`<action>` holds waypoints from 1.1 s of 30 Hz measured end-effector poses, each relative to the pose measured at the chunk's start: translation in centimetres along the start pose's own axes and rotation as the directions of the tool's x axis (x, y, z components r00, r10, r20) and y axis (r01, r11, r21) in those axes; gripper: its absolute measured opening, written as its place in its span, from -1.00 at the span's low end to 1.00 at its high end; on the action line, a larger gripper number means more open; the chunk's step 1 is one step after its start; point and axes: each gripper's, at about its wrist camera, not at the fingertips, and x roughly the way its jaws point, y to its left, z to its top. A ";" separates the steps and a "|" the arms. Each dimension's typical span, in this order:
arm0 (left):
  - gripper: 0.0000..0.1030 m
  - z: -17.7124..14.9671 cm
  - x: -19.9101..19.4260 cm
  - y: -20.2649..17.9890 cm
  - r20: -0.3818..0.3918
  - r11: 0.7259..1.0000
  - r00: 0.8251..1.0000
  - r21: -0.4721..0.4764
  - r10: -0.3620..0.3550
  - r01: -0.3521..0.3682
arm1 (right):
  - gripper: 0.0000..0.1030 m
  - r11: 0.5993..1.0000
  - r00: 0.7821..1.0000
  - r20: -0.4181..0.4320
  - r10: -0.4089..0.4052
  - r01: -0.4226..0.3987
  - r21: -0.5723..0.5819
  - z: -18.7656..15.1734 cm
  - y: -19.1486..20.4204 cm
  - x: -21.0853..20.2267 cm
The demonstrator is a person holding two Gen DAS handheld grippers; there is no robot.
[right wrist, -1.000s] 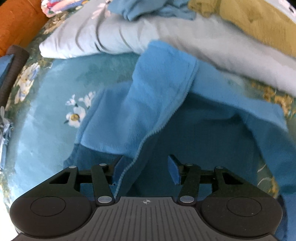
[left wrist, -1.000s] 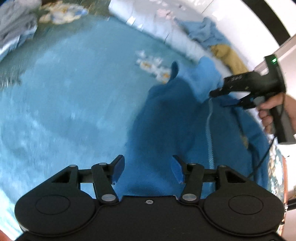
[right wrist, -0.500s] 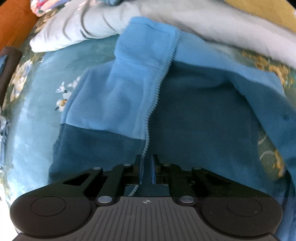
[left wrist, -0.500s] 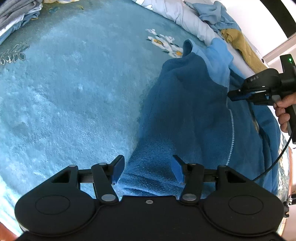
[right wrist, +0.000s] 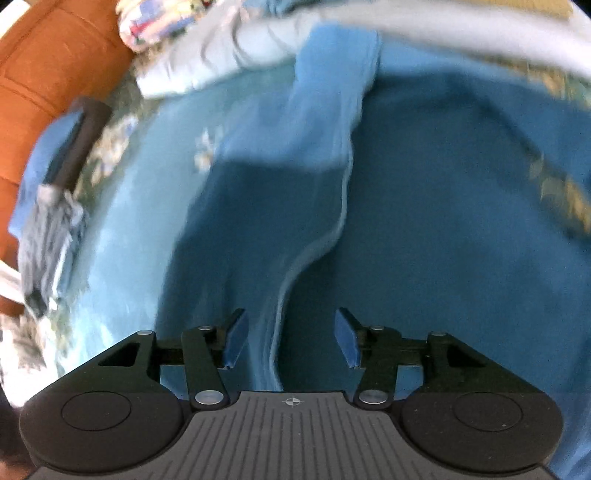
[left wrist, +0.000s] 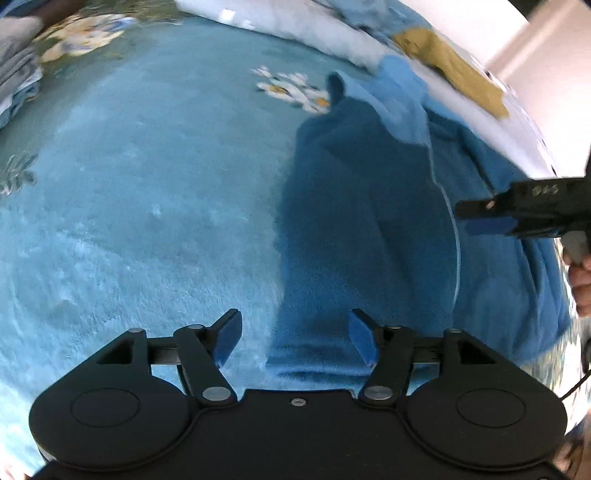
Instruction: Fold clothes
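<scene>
A dark blue fleece jacket with a white zipper and a lighter blue collar part lies spread on the teal blanket. My left gripper hovers over the jacket's lower left corner. Its jaws are opening and the pads touch nothing. My right gripper is over the zipper edge, which curves between its fingers. Its jaws are opening too and do not press the cloth. In the left wrist view the right gripper reaches in from the right, held by a hand.
A pale duvet and a mustard garment lie along the far edge of the bed. Grey folded clothes sit at the far left. An orange upholstered surface borders the bed on the left.
The right gripper closed on the zipper edge, dragged it across the jacket, then let go; the zipper now lies in a curve. The left gripper's jaws widened and it rolled a little.
</scene>
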 end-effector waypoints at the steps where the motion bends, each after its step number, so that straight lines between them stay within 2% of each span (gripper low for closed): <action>1: 0.20 -0.1 0.1 0.1 -0.012 1.000 1.000 0.014 -0.009 0.009 | -0.08 1.000 1.000 -0.010 0.000 0.000 0.009 -0.7 0.1 0.5; 4: 0.21 -0.5 0.2 0.2 -0.034 0.998 0.999 0.057 -0.021 0.022 | -0.12 0.998 1.000 -0.019 -0.024 0.025 0.057 -2.1 0.1 1.4; 7: 0.23 -0.9 0.3 0.4 -0.052 0.997 0.998 0.072 -0.019 0.023 | -0.19 0.995 1.000 -0.019 -0.009 0.011 0.104 -3.1 0.0 1.7; 10: 0.23 -1.2 0.2 0.6 -0.059 0.998 0.998 0.064 -0.021 0.024 | -0.63 0.991 0.999 -0.018 0.029 -0.026 0.131 -3.8 -0.1 1.6; 13: 0.23 -1.3 -0.1 0.6 -0.057 0.998 0.998 0.065 -0.022 0.026 | -0.81 0.988 0.998 -0.002 0.056 -0.055 0.143 -4.5 -0.3 1.0; 21: 0.26 -1.2 -0.8 -0.3 -0.036 0.996 0.999 0.084 -0.030 0.033 | -0.85 0.979 0.997 0.058 0.058 -0.068 0.190 -6.3 -1.6 -2.5; 26: 0.26 -1.1 -0.4 -0.9 -0.039 0.995 0.999 0.096 -0.021 0.025 | -0.85 0.972 1.000 0.031 0.000 -0.008 0.236 -7.4 -2.8 -0.7; 29: 0.26 -1.0 -0.3 -1.2 -0.034 0.994 0.999 0.106 -0.011 0.014 | -0.85 0.968 1.000 0.025 -0.007 0.000 0.252 -7.6 -3.2 0.2; 32: 0.26 -0.6 -0.4 -1.6 -0.024 0.994 1.000 0.108 -0.002 0.005 | -0.83 0.975 1.000 0.025 -0.009 0.003 0.224 -7.2 -2.9 0.0; 33: 0.26 -0.4 -0.4 -1.7 -0.019 0.994 1.000 0.111 0.000 0.002 | -0.76 0.977 1.000 0.025 -0.010 0.004 0.214 -7.1 -2.8 -0.1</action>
